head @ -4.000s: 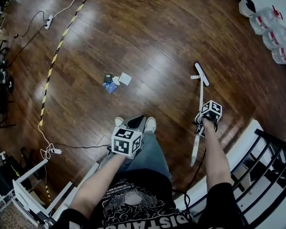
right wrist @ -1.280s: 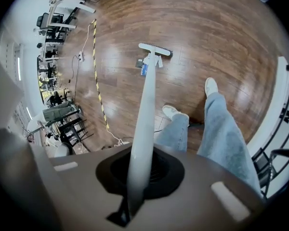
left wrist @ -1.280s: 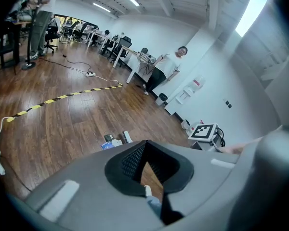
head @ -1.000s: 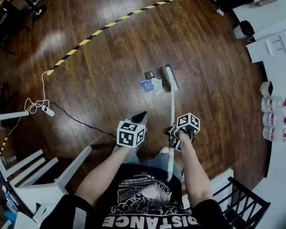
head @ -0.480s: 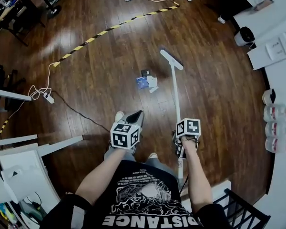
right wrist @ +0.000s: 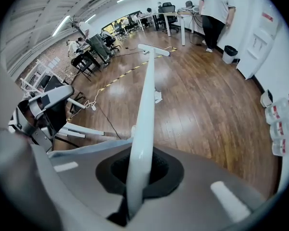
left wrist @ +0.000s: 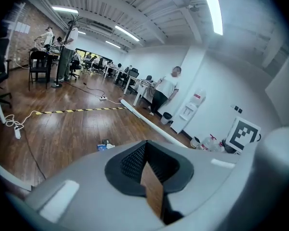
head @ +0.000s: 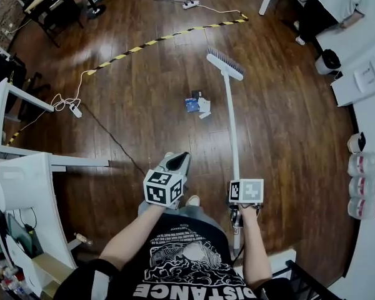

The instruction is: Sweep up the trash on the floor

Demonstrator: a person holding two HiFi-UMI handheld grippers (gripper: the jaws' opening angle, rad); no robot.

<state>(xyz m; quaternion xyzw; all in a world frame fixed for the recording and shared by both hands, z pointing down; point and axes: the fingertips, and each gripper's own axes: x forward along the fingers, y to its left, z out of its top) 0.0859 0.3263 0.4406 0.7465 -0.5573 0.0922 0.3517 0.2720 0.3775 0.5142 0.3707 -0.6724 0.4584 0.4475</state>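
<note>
Reaching-sweep step: my right gripper [right wrist: 140, 176] is clamped on the broom [head: 231, 124], head past the trash [head: 197, 104] at upper centre; left gripper [left wrist: 150, 174] slightly apart, empty; next, I'd drag bristles back

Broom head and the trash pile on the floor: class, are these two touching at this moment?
Apart. The head view shows a strip of bare floor between the broom head and the trash pile.

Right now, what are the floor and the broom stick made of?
The floor looks like wood planks, dark brown and glossy: the lights reflect off it. The broom stick is smooth and white, probably plastic or painted metal; I can't tell which.
</note>
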